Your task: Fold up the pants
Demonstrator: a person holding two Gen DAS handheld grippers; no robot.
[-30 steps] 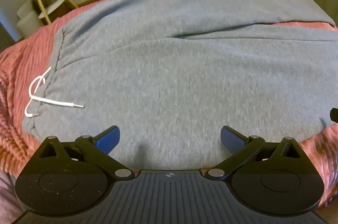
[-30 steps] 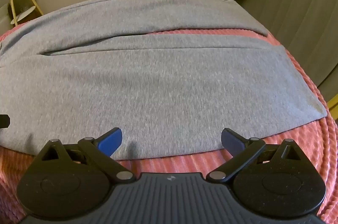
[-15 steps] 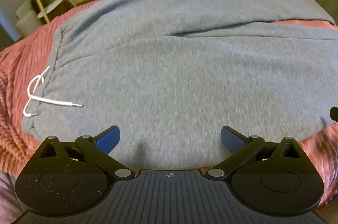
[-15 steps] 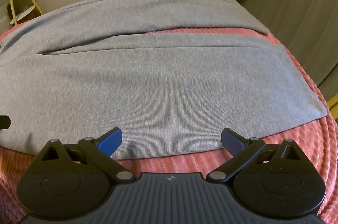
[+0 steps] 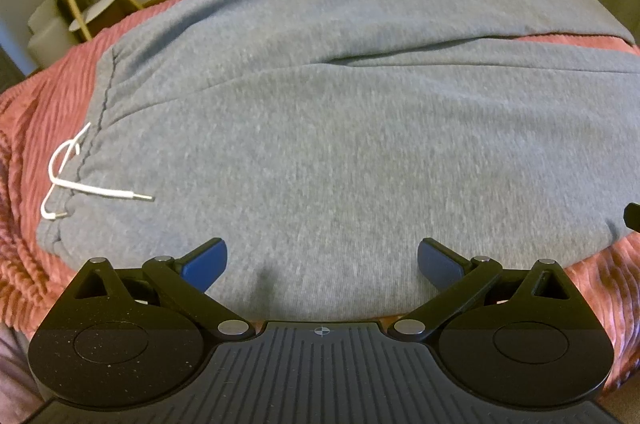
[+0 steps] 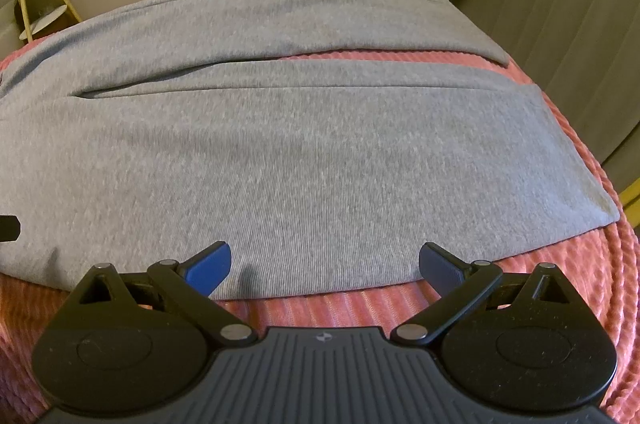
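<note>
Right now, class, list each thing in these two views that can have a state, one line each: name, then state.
Pants: spread flat on the bed, legs side by side, not yet folded.
Drawstring: untied, loose ends lying on the waistband.
Left tool: open, holding nothing, over the near edge of the pants.
Right tool: open, holding nothing, at the near edge of the pants.
Bedspread: pink, ribbed, lying under the pants.

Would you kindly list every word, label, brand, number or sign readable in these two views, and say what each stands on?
No readable text in either view.
Left gripper body: a small round crosshair mark, no letters.
Right gripper body: a small emblem, too small to read.
Grey pants and pink bedspread: no label or print visible.
</note>
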